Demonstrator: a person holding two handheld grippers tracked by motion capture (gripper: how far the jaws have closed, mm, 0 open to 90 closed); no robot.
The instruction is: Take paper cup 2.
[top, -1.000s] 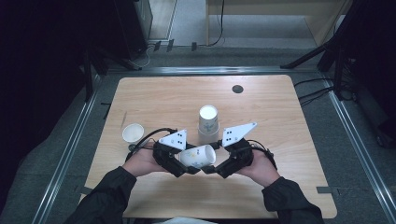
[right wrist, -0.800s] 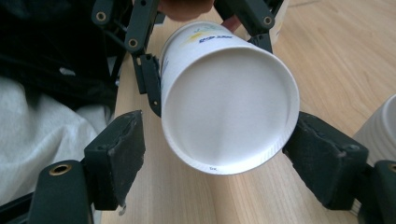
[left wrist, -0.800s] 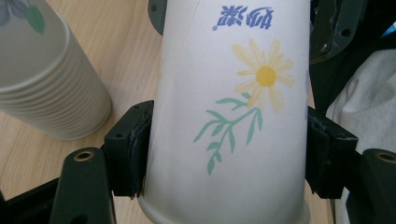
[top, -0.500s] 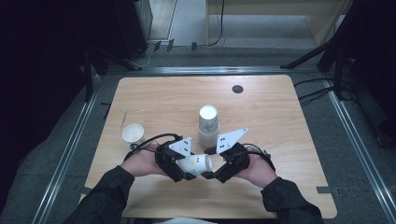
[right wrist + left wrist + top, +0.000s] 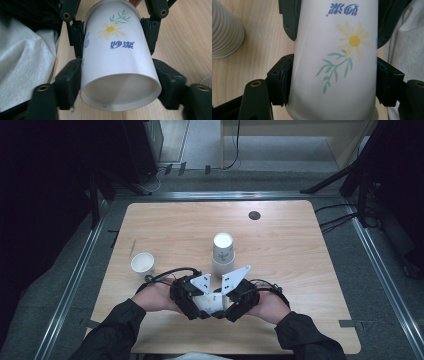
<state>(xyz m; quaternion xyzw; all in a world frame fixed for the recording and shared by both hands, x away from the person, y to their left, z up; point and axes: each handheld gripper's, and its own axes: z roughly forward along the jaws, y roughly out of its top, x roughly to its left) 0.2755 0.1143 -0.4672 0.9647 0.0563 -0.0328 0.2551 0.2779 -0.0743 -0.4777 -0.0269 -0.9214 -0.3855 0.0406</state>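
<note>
A lab-like recording room. A bare wooden table (image 5: 280,250) with a round cable port (image 5: 254,215) stands on grey carpet (image 5: 380,285), framed by metal floor rails (image 5: 70,285). Dark stand legs (image 5: 330,182) and trailing cables (image 5: 235,150) border it, and the surroundings are unlit.

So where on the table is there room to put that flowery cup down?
The table lies bare right of the upside-down cup stack, and along the far edge near the dark round hole. It is crowded near the front edge, where both grippers meet on the flowery cup.
</note>
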